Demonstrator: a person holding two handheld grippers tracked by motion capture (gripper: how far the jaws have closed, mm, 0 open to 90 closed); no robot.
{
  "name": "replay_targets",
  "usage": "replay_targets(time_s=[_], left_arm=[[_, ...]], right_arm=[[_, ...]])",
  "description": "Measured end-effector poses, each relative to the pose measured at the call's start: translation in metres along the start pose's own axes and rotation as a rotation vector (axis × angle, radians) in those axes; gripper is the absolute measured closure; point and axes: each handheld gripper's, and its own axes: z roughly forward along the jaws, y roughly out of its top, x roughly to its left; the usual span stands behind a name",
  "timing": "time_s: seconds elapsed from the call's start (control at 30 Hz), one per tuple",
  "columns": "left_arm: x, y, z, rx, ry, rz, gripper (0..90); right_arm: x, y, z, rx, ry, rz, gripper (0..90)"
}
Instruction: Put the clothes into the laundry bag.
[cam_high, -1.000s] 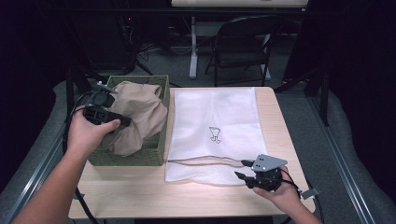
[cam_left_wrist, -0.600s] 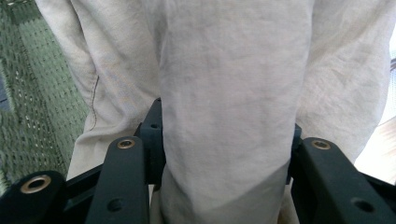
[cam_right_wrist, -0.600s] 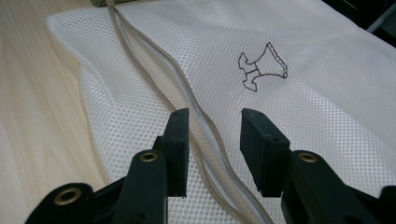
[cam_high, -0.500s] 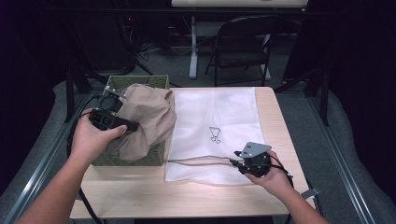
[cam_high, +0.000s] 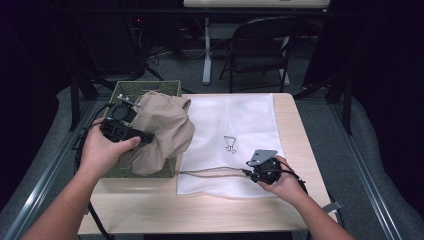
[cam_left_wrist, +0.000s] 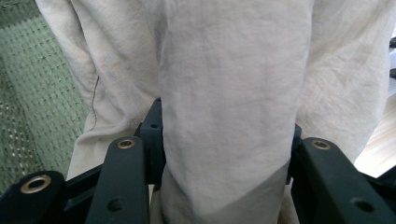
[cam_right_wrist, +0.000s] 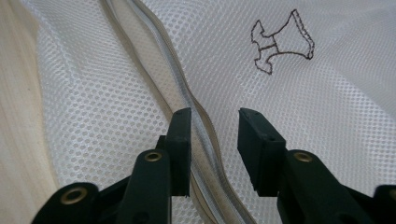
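A beige cloth garment (cam_high: 162, 132) hangs bunched over a green woven basket (cam_high: 145, 87) at the table's left. My left gripper (cam_high: 145, 136) is shut on the beige cloth garment (cam_left_wrist: 229, 93), a thick fold pinched between its jaws, with the basket's mesh (cam_left_wrist: 28, 93) behind. A white mesh bag (cam_high: 235, 125) with a small drawn mark (cam_high: 230, 144) lies flat in the middle. My right gripper (cam_high: 246, 172) stands open low over the bag's near edge. The bag's zipper (cam_right_wrist: 187, 93) runs up between the jaws, close to the left one, with nothing held in the right gripper (cam_right_wrist: 215, 135).
The wooden table (cam_high: 150, 210) shows bare wood along its near edge and at the right of the bag. A dark folding chair (cam_high: 260, 45) and a table leg stand beyond the far edge. Metal rails run along both sides of the floor.
My left gripper has lifted the garment higher and rightward out of the basket. My right gripper has moved left and forward along the bag's near edge to the zipper.
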Motion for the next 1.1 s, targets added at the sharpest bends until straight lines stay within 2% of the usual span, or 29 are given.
replay_targets(time_s=[0.03, 0.1, 0.33, 0.53, 0.6, 0.67, 0.7, 0.73, 0.77, 0.8, 1.1], left_arm=[[0.000, 0.000, 0.000, 0.000, 0.000, 0.000, 53.7], [-0.002, 0.000, 0.000, 0.000, -0.002, 0.003, 53.7], [-0.006, 0.000, 0.001, 0.005, -0.003, 0.018, 53.7], [-0.012, 0.001, 0.001, 0.004, -0.008, 0.032, 53.7], [-0.015, 0.001, 0.001, 0.001, -0.012, 0.040, 53.7], [-0.017, 0.001, 0.001, 0.002, -0.015, 0.047, 53.7], [-0.019, 0.001, 0.001, 0.003, -0.017, 0.050, 53.7], [-0.020, 0.002, 0.002, 0.006, -0.019, 0.057, 53.7], [-0.023, 0.002, 0.002, 0.010, -0.021, 0.065, 53.7], [-0.024, 0.002, 0.003, 0.010, -0.023, 0.068, 53.7], [-0.031, 0.003, 0.008, 0.019, -0.037, 0.085, 53.8]], right_arm=[[0.000, 0.000, 0.000, 0.000, 0.000, 0.000, 64.0], [-0.003, -0.002, 0.005, 0.004, 0.033, 0.013, 62.2], [-0.002, -0.001, 0.013, 0.008, 0.060, 0.003, 62.5], [0.003, -0.001, 0.021, 0.030, 0.048, -0.023, 62.6], [0.004, -0.001, 0.025, 0.053, 0.020, -0.051, 62.4], [0.005, -0.002, 0.027, 0.038, 0.014, -0.039, 62.5], [0.004, 0.000, 0.025, 0.074, 0.010, -0.071, 62.6], [0.009, -0.002, 0.030, 0.038, 0.005, -0.038, 63.3], [0.006, 0.000, 0.028, 0.082, 0.015, -0.081, 63.8], [0.006, 0.001, 0.028, 0.084, 0.013, -0.084, 64.9], [0.008, 0.000, 0.030, 0.047, 0.010, -0.063, 75.2]])
